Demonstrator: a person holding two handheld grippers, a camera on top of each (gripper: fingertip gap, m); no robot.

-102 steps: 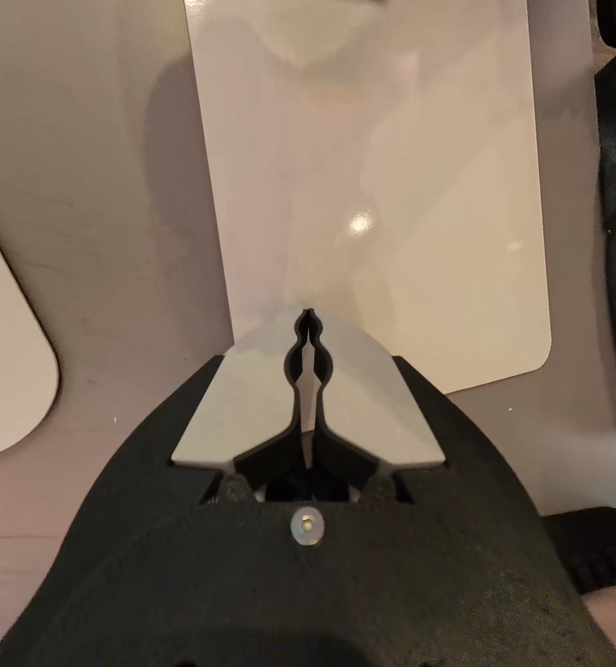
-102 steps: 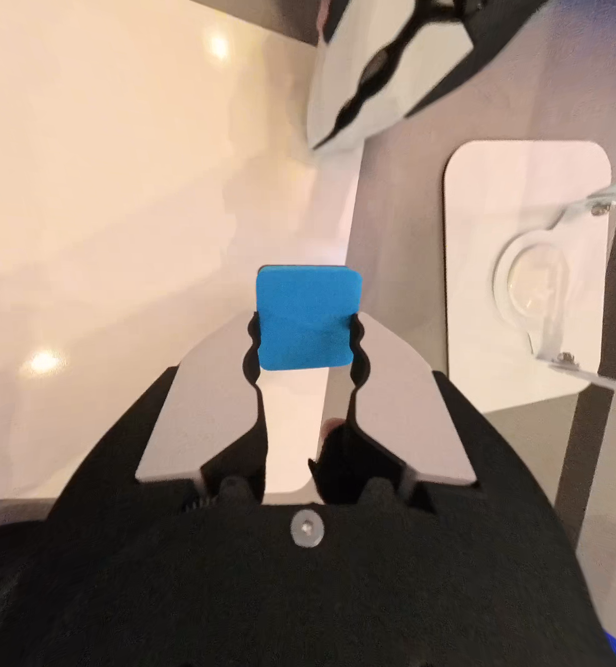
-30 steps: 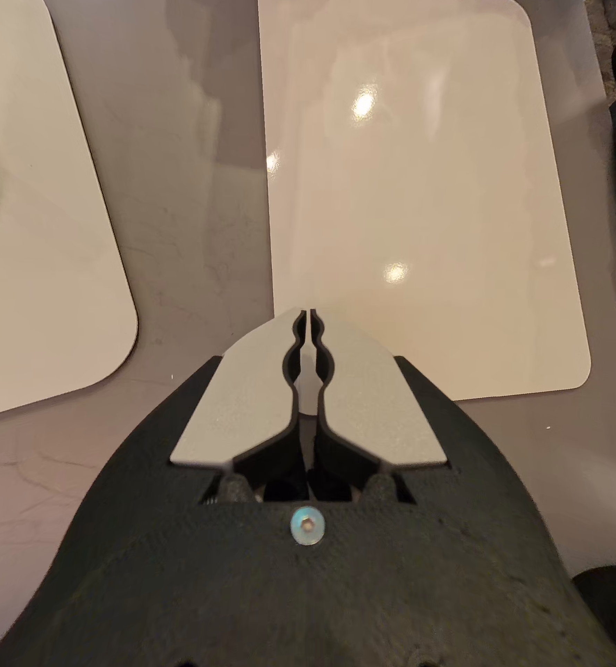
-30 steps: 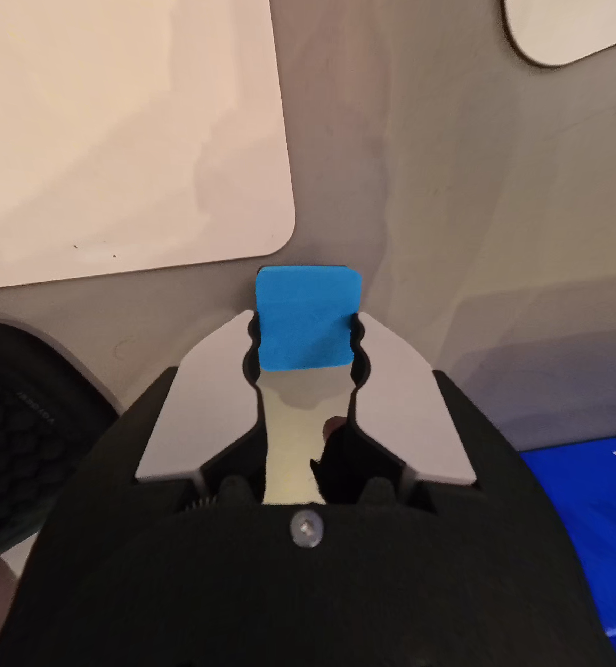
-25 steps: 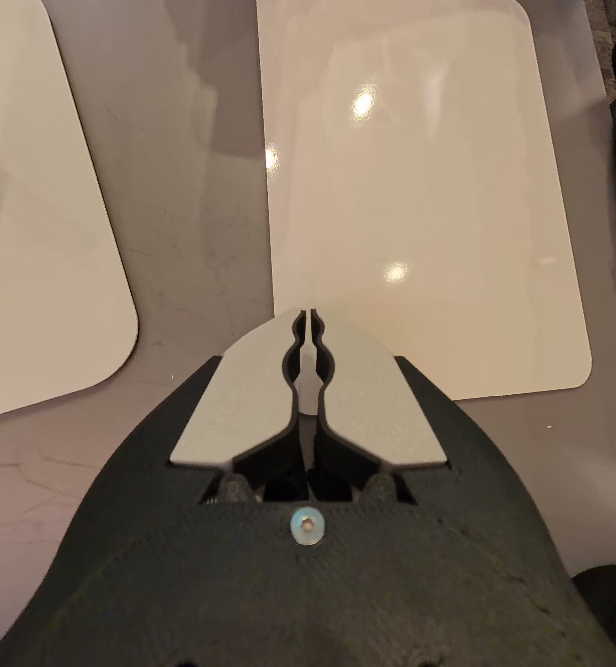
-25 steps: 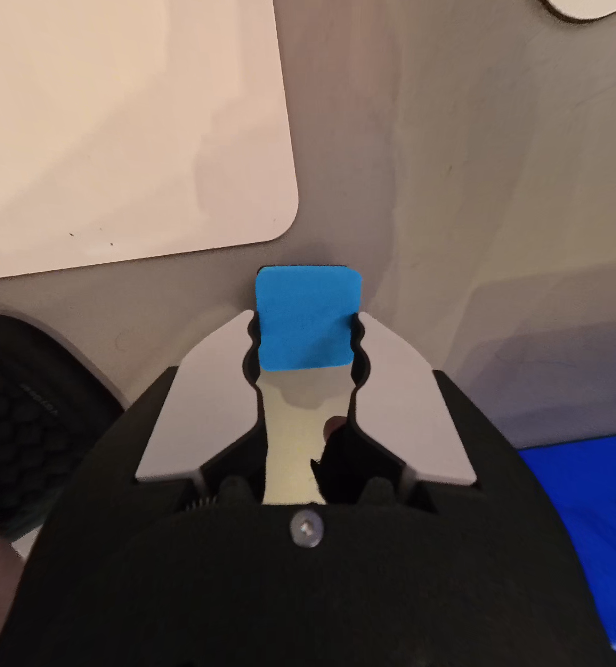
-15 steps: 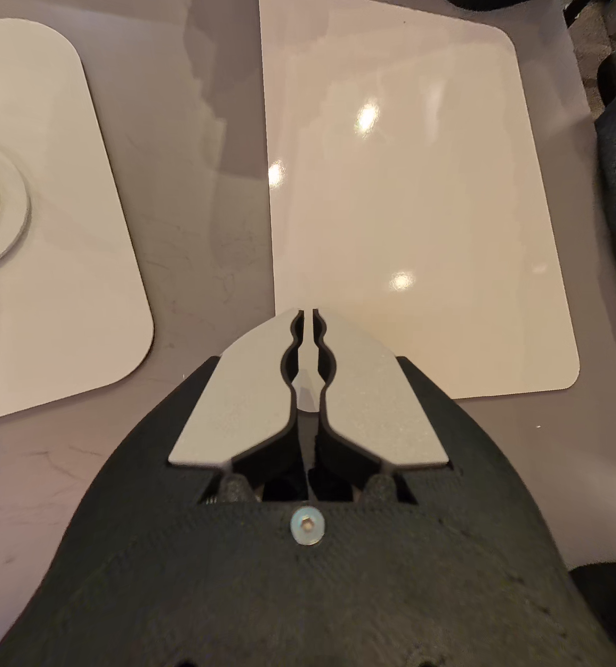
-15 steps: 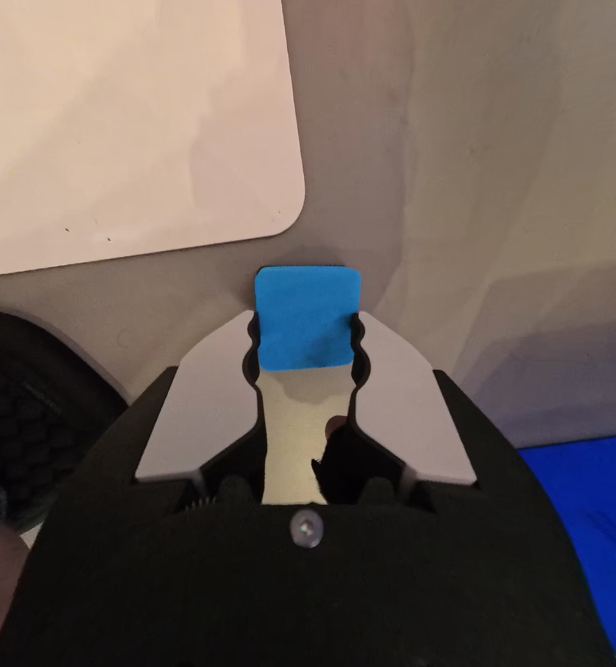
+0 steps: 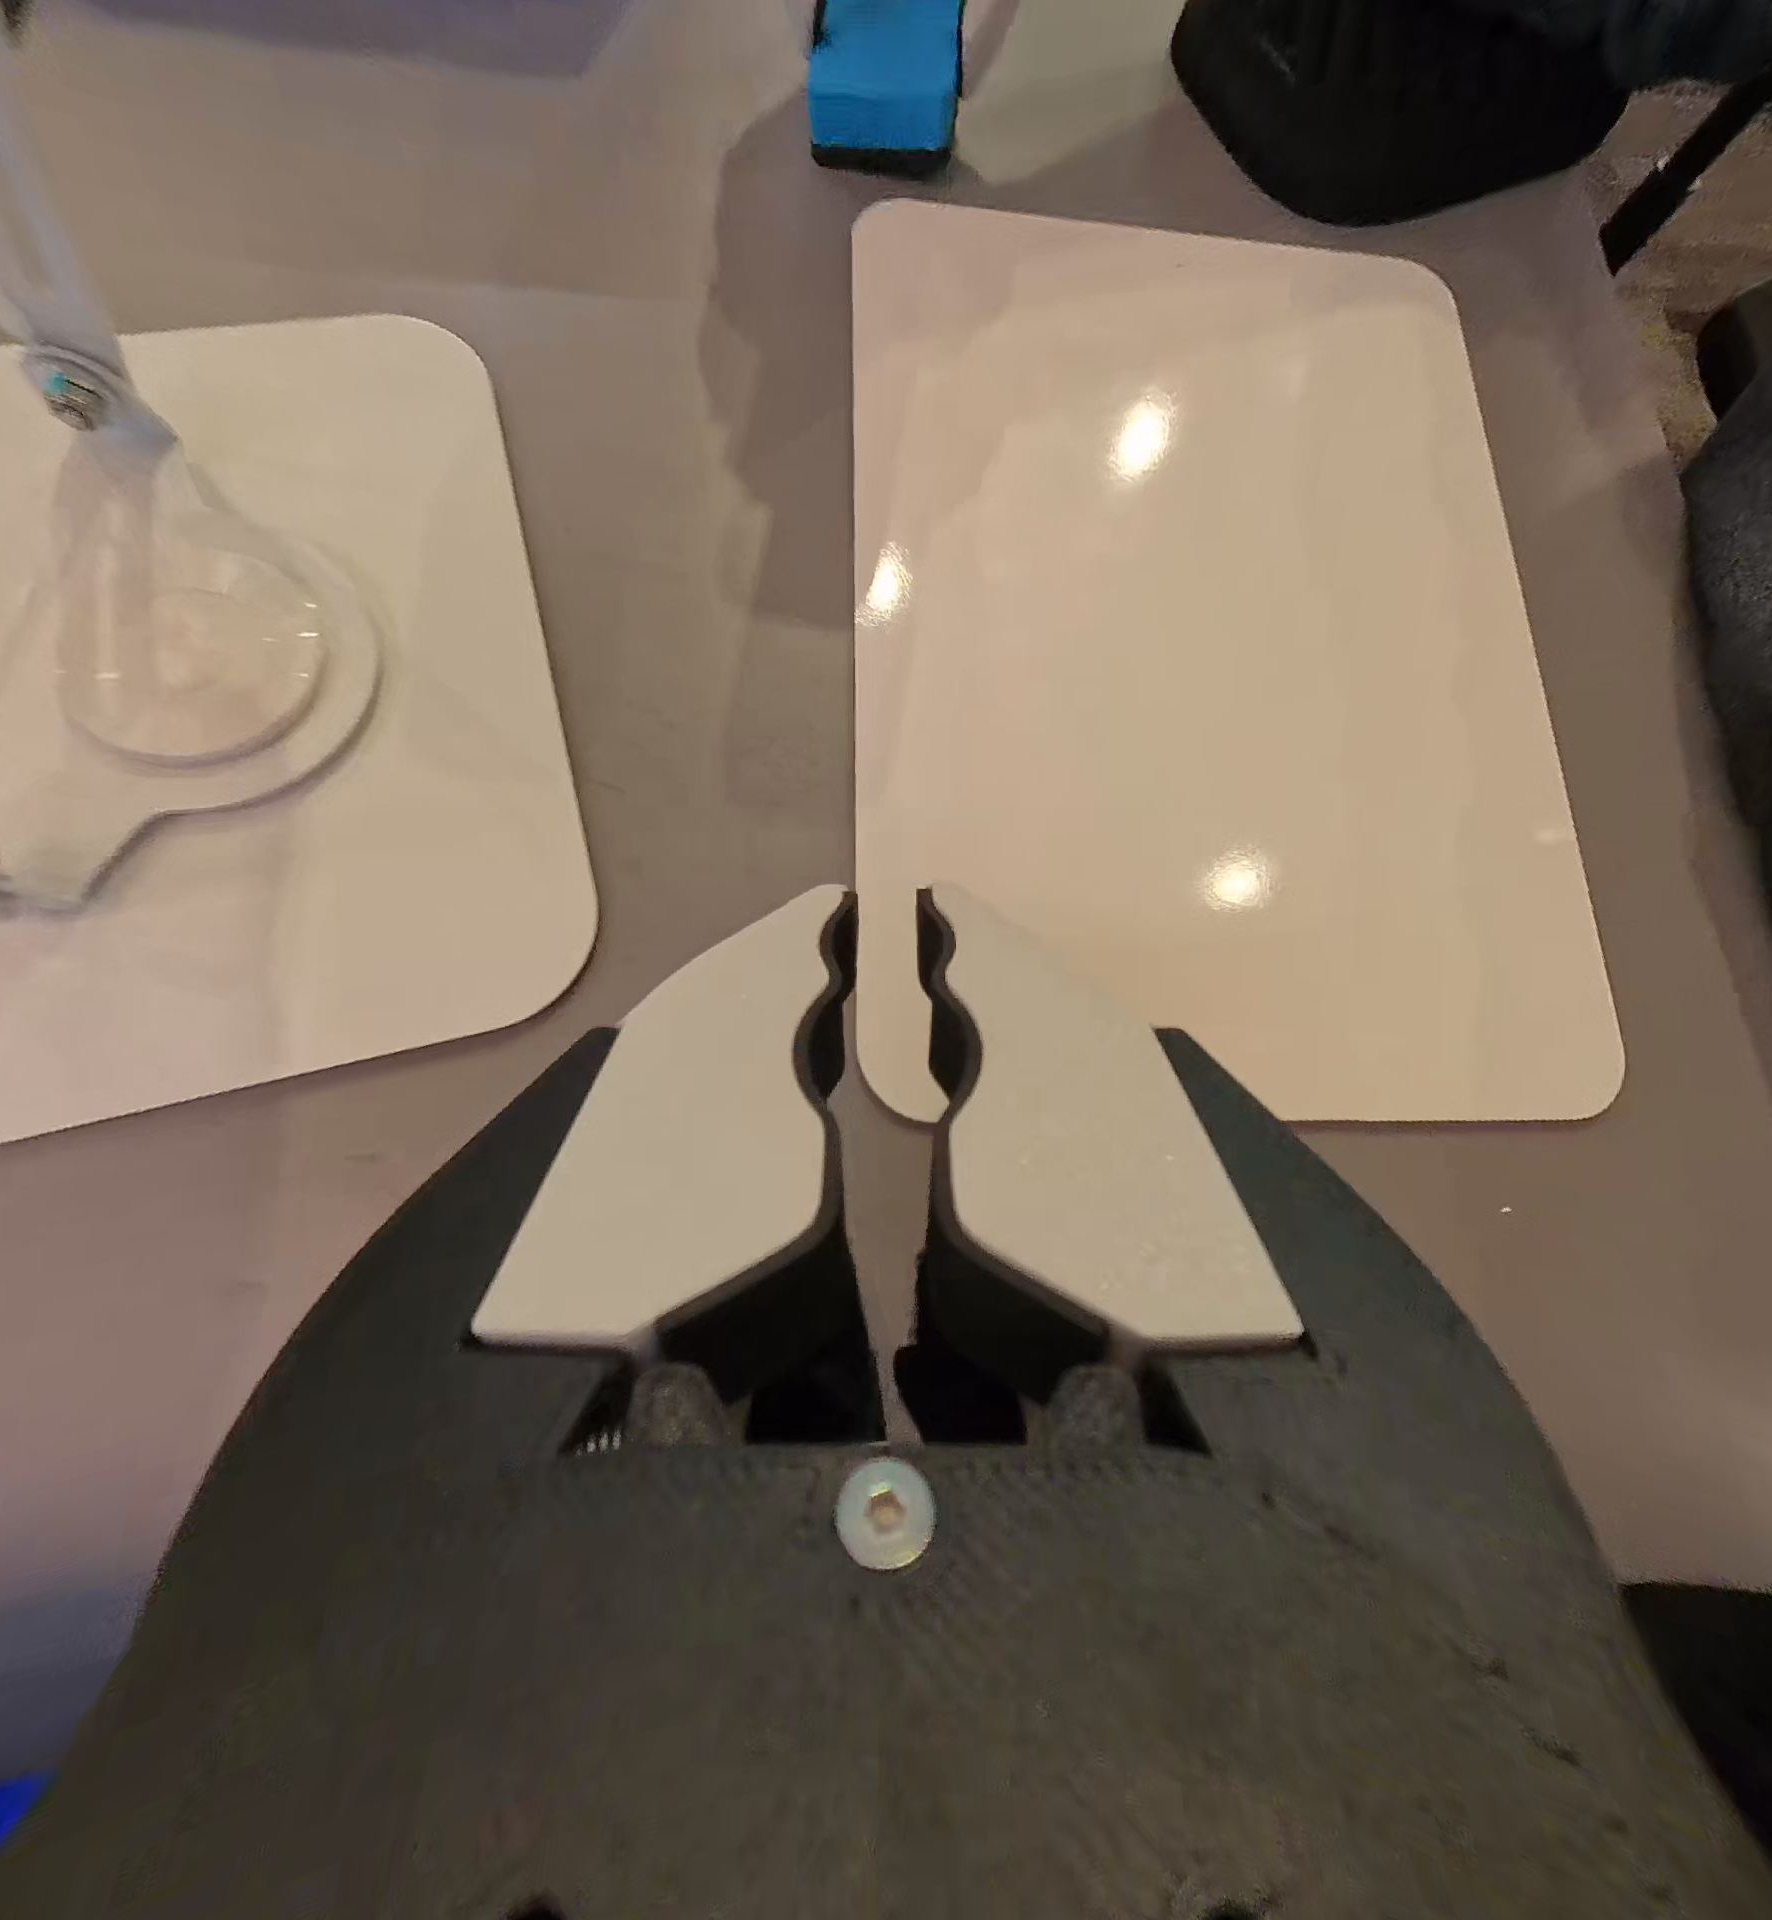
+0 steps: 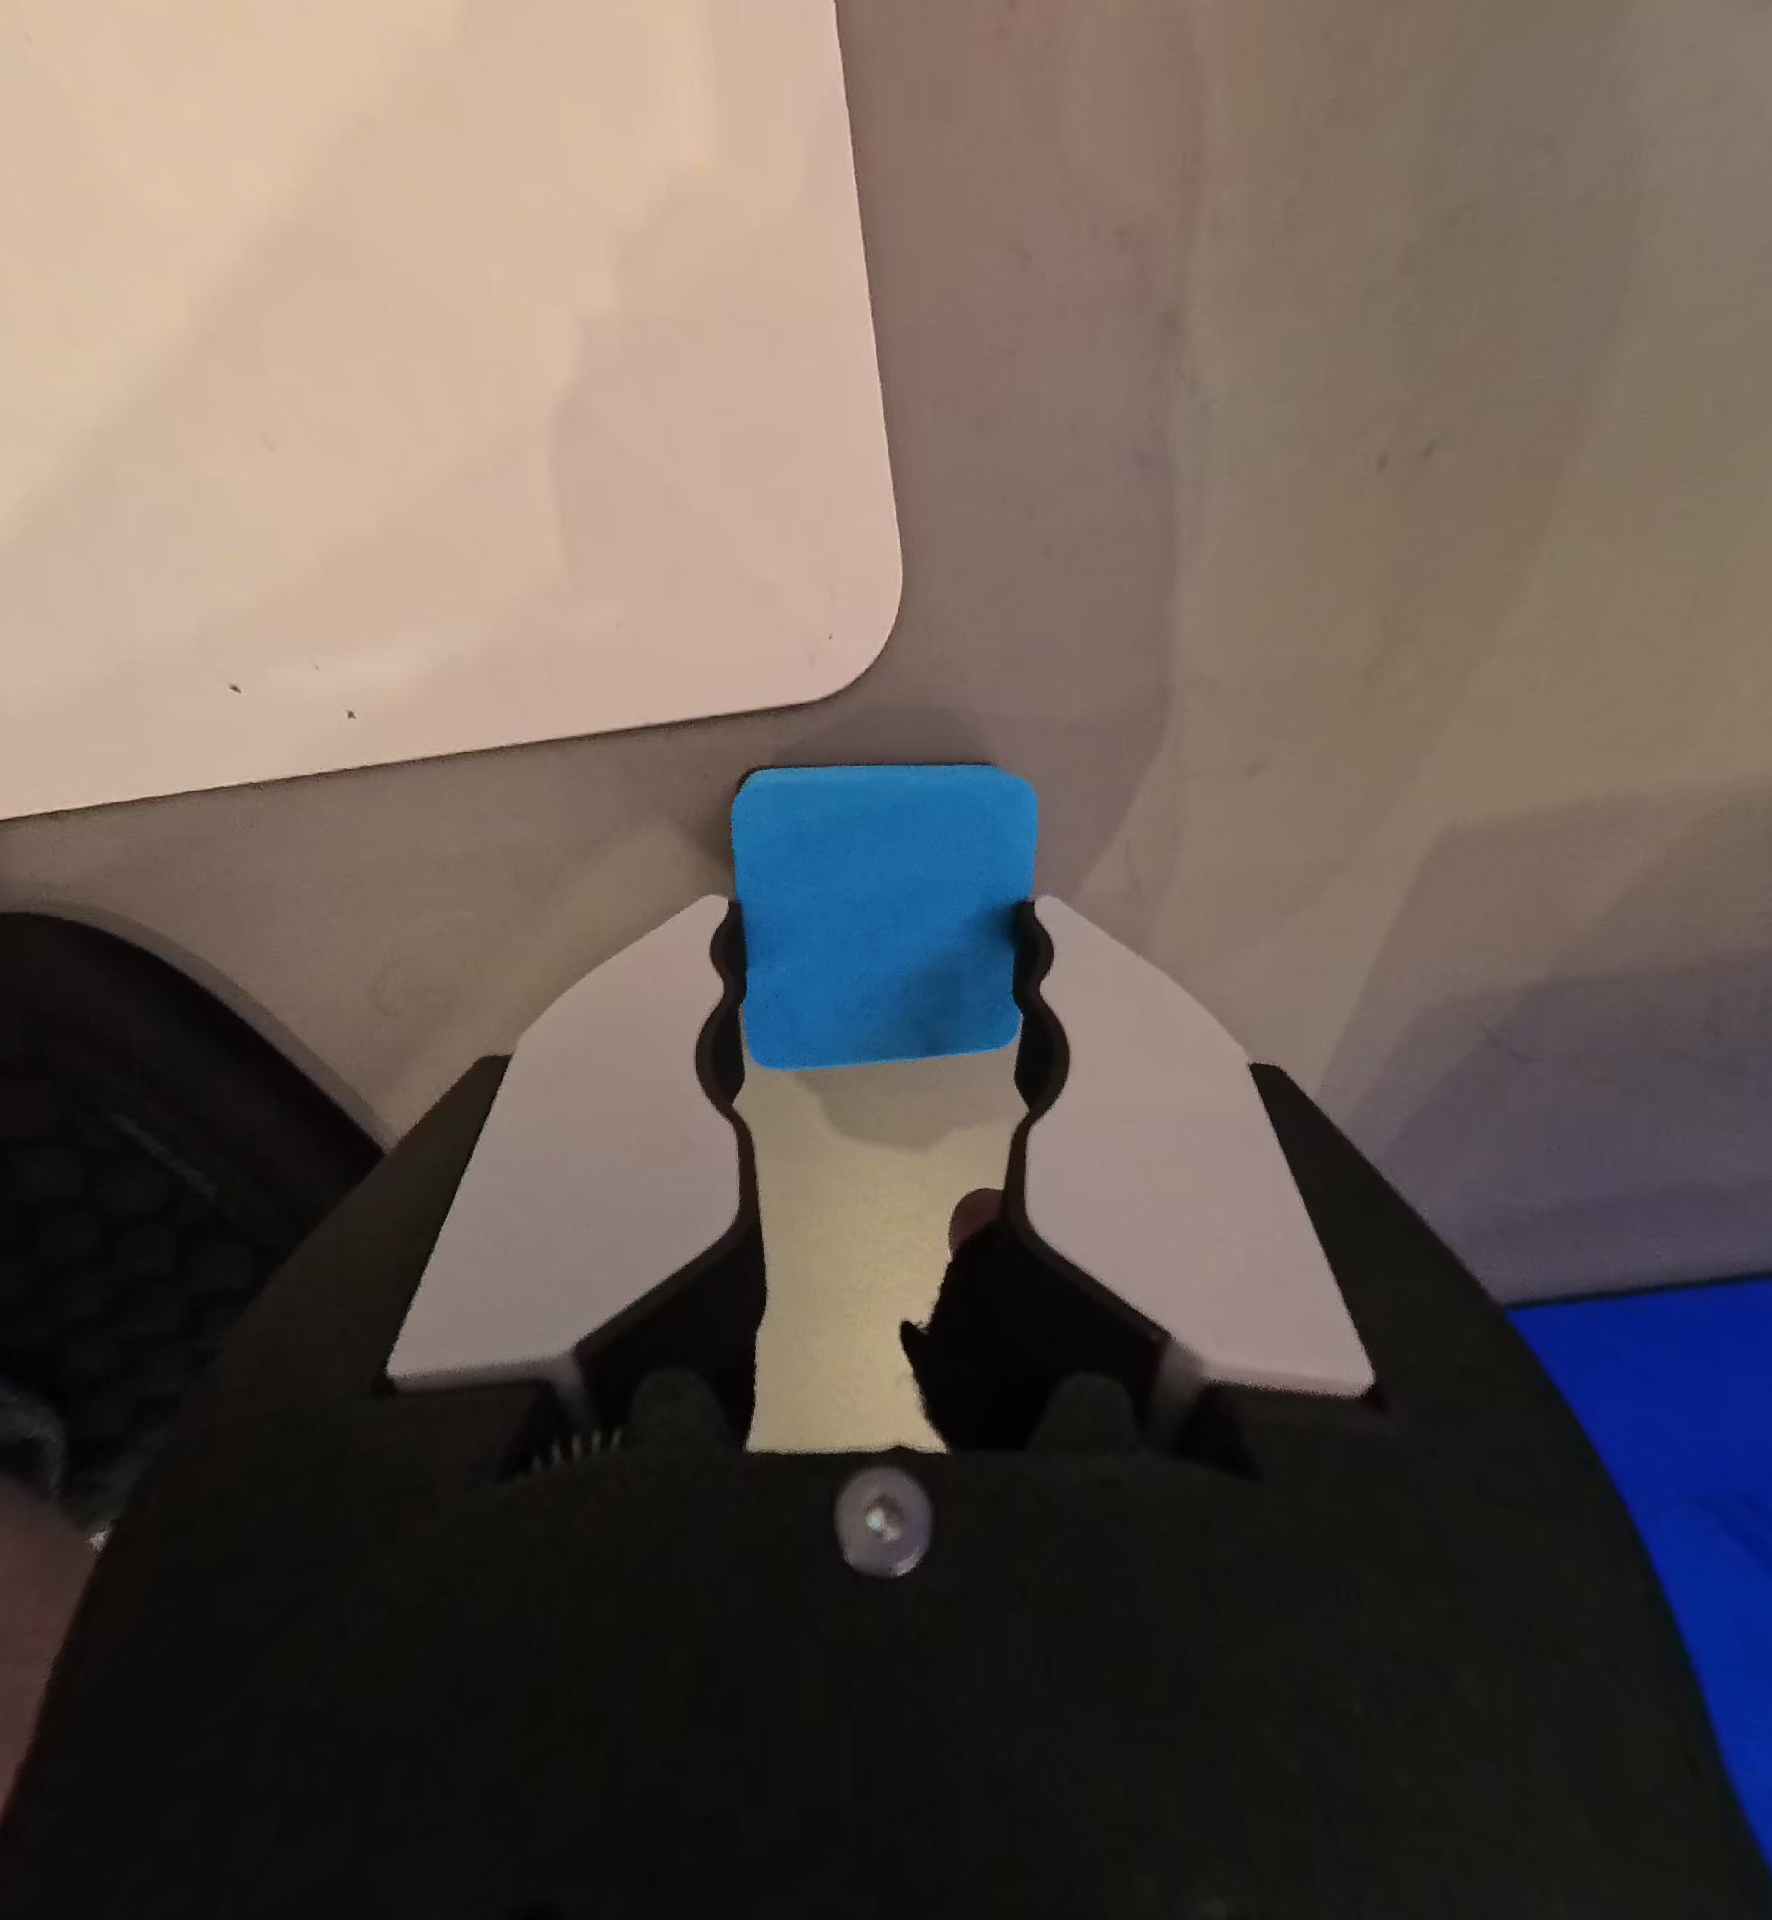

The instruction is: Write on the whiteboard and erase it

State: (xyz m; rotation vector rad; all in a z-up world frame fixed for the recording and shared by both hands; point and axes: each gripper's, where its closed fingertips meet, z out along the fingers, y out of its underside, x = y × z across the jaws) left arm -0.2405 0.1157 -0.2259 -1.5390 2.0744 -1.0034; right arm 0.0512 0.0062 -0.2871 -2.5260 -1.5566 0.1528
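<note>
1. Your right gripper (image 10: 882,914) has its fingers (image 10: 643,1039) clamped on the blue eraser (image 10: 882,920), both pads pressing its sides. The eraser sits low over the grey surface (image 10: 1381,520), off the whiteboard (image 10: 342,364), which lies toward 10 o'clock in the right wrist view.

2. Your left gripper (image 9: 887,904) has its fingers (image 9: 716,1122) slightly apart and nothing between them. It hovers over the board's near left corner; in that view the whiteboard (image 9: 1225,644) fills the 1 o'clock side and looks clean.

3. A few small dark specks show near the board's bottom edge in the right view. Judged from this, erasing is done or nearly so. If you set the eraser down now, those specks may stay.

4. The eraser is foam and gripped only at its rear half. Pressing it down at an angle could twist it out of the pads.

5. Letting go while it is off the surface could make it bounce or roll onto the blue sheet (image 10: 1692,1507) at 4 o'clock.

6. On your left, the clear stand (image 9: 155,644) on the second white sheet (image 9: 394,883) sits at 10 o'clock. A wide swing of the left gripper could knock it.

7. A dark bag (image 10: 82,1091) lies at 8 o'clock of the right gripper; pulling back could snag it.
</note>
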